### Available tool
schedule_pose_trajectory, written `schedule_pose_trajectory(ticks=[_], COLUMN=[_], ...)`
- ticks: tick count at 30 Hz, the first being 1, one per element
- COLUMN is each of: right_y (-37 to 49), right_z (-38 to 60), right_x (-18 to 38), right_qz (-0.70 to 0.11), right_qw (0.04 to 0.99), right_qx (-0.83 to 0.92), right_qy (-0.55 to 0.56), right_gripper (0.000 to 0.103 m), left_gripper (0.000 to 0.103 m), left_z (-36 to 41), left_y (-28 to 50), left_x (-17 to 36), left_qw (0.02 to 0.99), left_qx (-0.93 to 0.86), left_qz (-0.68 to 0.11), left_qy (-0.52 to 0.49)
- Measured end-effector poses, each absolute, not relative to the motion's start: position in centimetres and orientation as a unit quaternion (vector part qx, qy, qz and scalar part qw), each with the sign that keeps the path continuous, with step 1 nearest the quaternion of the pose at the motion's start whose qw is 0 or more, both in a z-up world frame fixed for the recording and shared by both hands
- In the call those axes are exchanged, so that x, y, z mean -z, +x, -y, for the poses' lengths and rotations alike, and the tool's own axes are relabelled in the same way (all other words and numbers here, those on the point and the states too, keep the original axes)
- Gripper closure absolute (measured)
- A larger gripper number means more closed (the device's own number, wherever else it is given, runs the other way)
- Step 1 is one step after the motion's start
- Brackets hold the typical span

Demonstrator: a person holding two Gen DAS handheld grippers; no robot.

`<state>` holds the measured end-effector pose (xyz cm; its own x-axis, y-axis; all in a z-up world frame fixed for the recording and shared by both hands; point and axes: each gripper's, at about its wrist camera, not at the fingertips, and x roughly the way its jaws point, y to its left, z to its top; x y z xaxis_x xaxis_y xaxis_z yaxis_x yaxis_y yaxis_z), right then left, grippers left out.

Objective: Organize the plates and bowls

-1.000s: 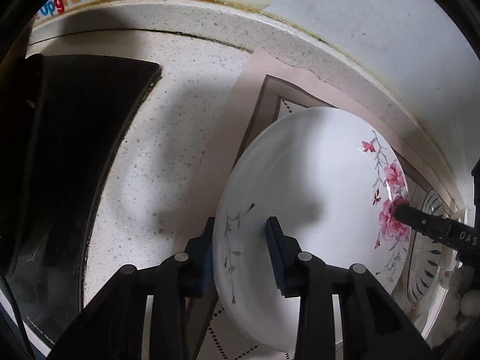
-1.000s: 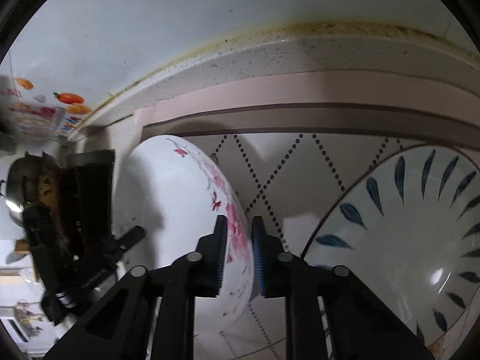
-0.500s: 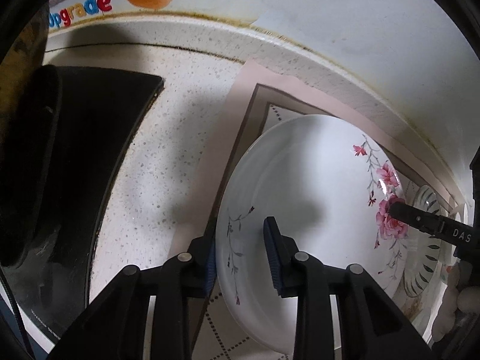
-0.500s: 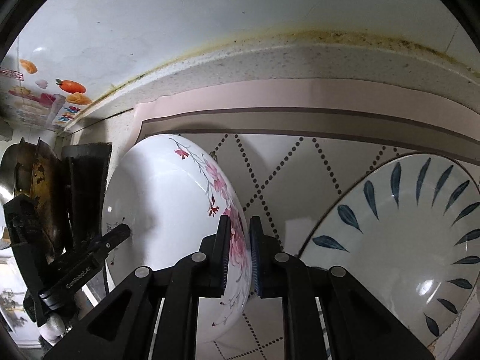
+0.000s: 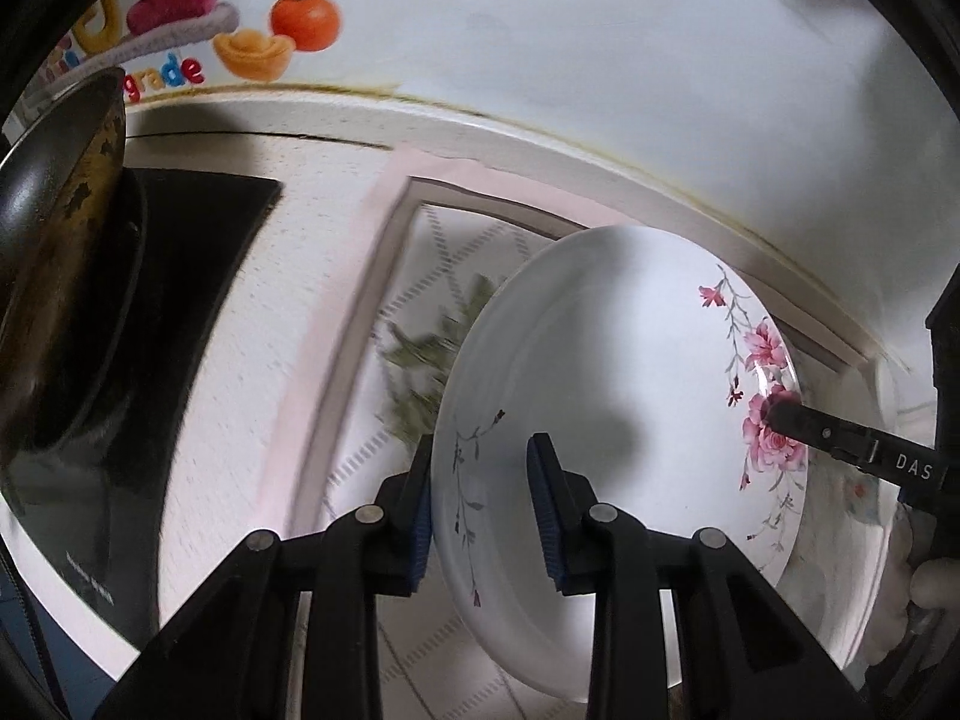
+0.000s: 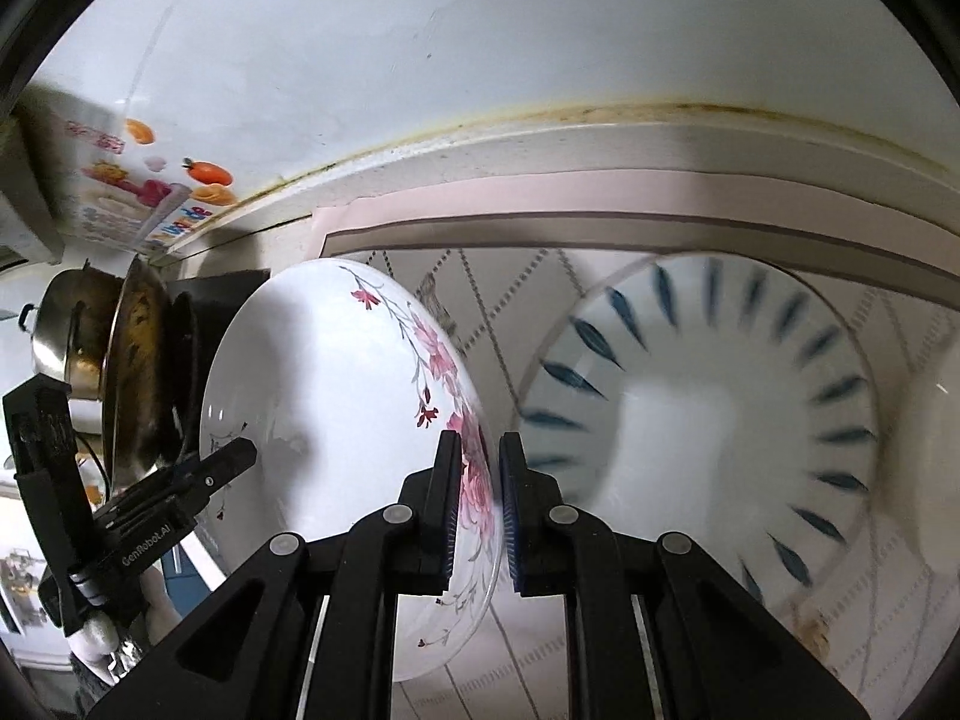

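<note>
Both claws grip the flowered plate [image 5: 606, 408]: our left claw [image 5: 483, 504] pinches its rim at nine o'clock with jaws spread a little over the sloping edge, and our right claw [image 6: 480, 504] is nearly closed on the rim at three o'clock, over the pink blossoms. We hold the plate tilted, clear of the patterned mat [image 5: 420, 276] on the tabletop [image 5: 252, 324]. At three o'clock of it lies the blue-leaf plate [image 6: 708, 420]. We judge this the carrying step; next we must level the plate, set it on that one, then loosen both grips together.
</note>
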<state>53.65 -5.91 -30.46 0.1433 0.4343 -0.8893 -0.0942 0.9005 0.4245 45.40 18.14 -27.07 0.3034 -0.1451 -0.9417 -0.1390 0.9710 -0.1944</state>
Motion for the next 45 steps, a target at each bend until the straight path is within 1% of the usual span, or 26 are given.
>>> schedule_pose_trajectory(ticks=[5,10,14,20,30,45], right_y=[49.6,44.7,40.6,35.7,31.2,30.3], right_z=[10.4,15.7,20.0,24.9,29.5,29.7], right_x=[28.1,26.6,26.8,28.5,32.4,33.9], right_qz=[-0.623,-0.622,-0.628,-0.642,-0.658,-0.664], right_qw=[0.751,0.757,0.755,0.747,0.733,0.73], right_qx=[-0.174,-0.158,-0.14,-0.108,-0.08,-0.078], right_qy=[0.132,0.125,0.128,0.136,0.153,0.14], right_gripper=[0.089,0.089,0.089,0.089,0.089,0.089], left_gripper=[0.077,0.077,0.077,0.077,0.077,0.077], left_z=[-13.7,-8.8,-4.7,0.0,3.5,5.9], left_y=[42.3,39.3,37.0,35.0,33.7,33.3], left_x=[25.6,26.2,27.6,29.6,32.4,34.6], left_qw=[0.801,0.791,0.776,0.759,0.744,0.738], left_qx=[0.028,0.057,0.081,0.107,0.108,0.093], left_qz=[-0.588,-0.601,-0.62,-0.64,-0.659,-0.668], left_qy=[-0.11,-0.099,-0.084,-0.056,-0.018,0.023])
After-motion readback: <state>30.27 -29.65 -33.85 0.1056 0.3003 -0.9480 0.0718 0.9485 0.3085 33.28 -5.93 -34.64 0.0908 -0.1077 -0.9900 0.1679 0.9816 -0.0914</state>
